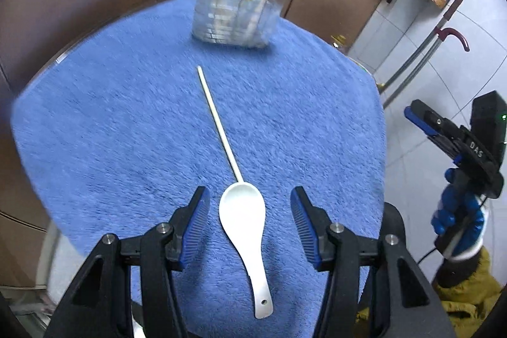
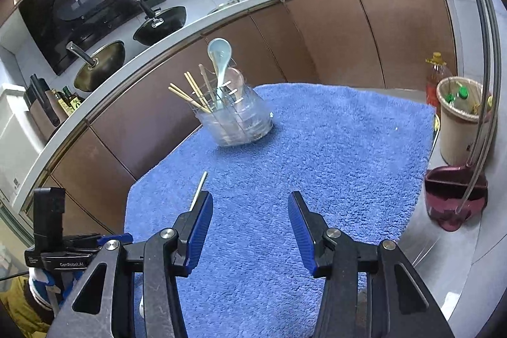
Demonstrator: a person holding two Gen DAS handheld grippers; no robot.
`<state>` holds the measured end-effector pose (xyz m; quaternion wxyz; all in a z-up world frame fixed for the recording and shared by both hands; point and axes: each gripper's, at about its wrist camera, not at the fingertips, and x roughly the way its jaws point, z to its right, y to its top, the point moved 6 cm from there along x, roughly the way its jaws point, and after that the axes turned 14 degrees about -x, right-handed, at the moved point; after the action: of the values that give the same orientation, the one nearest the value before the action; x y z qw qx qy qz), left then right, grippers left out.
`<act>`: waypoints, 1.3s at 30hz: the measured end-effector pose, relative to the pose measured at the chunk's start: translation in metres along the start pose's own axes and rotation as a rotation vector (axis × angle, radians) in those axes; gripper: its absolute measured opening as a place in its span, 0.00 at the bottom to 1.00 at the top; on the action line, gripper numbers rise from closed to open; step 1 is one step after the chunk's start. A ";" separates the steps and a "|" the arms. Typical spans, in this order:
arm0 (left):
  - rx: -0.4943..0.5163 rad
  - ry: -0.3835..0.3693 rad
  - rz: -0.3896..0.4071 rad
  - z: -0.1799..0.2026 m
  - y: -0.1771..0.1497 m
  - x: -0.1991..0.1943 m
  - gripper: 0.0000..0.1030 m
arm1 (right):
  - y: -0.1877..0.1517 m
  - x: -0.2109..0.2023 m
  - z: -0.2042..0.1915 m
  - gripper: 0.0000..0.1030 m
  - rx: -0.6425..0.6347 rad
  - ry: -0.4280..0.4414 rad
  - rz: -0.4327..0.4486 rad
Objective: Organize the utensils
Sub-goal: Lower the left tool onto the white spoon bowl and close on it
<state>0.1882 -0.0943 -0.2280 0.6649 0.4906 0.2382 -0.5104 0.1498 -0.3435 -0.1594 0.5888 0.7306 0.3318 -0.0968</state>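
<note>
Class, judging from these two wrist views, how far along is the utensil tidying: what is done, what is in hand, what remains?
Done: chopsticks and a pale blue spoon stand in the clear holder. In hand: nothing; the left gripper is open around the white spoon on the blue towel, and the right gripper is open. Left: that spoon and one chopstick.

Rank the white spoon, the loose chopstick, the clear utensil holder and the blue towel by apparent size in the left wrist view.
1. blue towel
2. clear utensil holder
3. white spoon and loose chopstick: similar length; the spoon is wider, but it is nearer the camera, so I won't split them.
</note>
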 end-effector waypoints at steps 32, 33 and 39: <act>-0.003 -0.061 -0.118 -0.018 0.001 0.038 0.26 | -0.011 0.015 -0.002 0.45 0.000 -0.009 -0.060; -0.006 -0.060 -0.121 -0.019 0.001 0.040 0.26 | -0.011 0.015 -0.002 0.45 -0.001 -0.008 -0.061; 0.005 -0.038 -0.130 -0.020 0.002 0.047 0.20 | -0.011 0.015 -0.004 0.45 -0.001 -0.016 -0.068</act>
<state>0.2109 -0.0978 -0.2737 0.6333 0.4659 0.2555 -0.5626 0.1537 -0.3330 -0.1756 0.5883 0.7178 0.3517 -0.1221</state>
